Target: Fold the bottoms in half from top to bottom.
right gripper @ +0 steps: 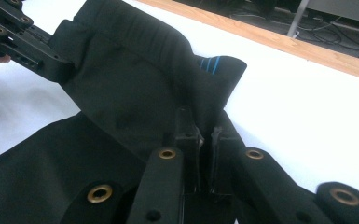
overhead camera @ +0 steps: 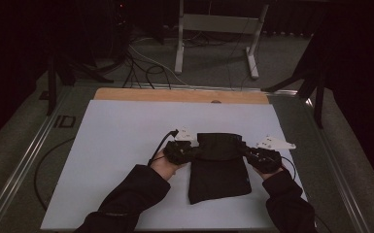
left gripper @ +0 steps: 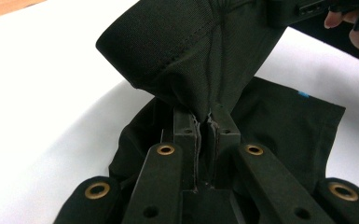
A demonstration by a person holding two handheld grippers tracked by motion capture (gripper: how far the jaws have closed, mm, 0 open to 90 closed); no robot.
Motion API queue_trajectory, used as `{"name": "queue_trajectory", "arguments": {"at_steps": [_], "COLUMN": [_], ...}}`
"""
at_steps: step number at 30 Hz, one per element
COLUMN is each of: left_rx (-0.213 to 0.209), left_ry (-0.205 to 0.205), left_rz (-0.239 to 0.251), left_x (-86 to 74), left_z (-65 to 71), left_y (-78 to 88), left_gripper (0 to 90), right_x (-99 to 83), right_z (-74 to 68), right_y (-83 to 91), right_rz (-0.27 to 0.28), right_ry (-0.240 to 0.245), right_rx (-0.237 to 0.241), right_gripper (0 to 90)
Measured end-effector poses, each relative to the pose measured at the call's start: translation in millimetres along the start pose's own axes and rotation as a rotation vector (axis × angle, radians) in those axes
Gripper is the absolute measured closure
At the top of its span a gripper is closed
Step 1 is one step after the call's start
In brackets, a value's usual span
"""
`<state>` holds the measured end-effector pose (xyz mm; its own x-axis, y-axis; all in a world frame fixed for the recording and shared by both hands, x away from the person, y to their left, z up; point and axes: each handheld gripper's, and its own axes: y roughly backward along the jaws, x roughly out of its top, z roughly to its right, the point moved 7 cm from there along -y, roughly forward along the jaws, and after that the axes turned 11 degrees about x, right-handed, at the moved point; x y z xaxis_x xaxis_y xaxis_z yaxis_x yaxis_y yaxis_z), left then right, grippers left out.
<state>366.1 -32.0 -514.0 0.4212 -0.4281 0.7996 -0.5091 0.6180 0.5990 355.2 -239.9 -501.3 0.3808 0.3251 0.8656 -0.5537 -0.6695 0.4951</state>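
The white tabletop [overhead camera: 116, 145] carried a black garment [overhead camera: 218, 167] near its front edge, its folds hard to make out in the dim high view. The left gripper [overhead camera: 190, 151] was clenched on the garment's lifted upper left corner, and the right gripper [overhead camera: 248, 151] was clenched on its upper right corner.
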Motion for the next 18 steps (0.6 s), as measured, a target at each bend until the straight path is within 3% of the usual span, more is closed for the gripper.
{"name": "queue_trajectory", "arguments": {"at_steps": [10,18], "left_rx": [0.013,0.001], "left_ry": [-0.027,-0.032], "left_rz": [-0.009,-0.005], "left_x": [-3.5,-10.9], "left_z": [5.6,12.4], "left_y": [5.9,9.1], "left_gripper": [85.9,85.9], "right_x": [-4.0,-11.4], "right_z": [-8.0,-16.3], "right_y": [5.6,10.3], "right_rz": [0.000,0.003], "right_ry": [0.005,0.007], "right_rx": [0.010,0.017], "right_gripper": [85.0,85.0]}}
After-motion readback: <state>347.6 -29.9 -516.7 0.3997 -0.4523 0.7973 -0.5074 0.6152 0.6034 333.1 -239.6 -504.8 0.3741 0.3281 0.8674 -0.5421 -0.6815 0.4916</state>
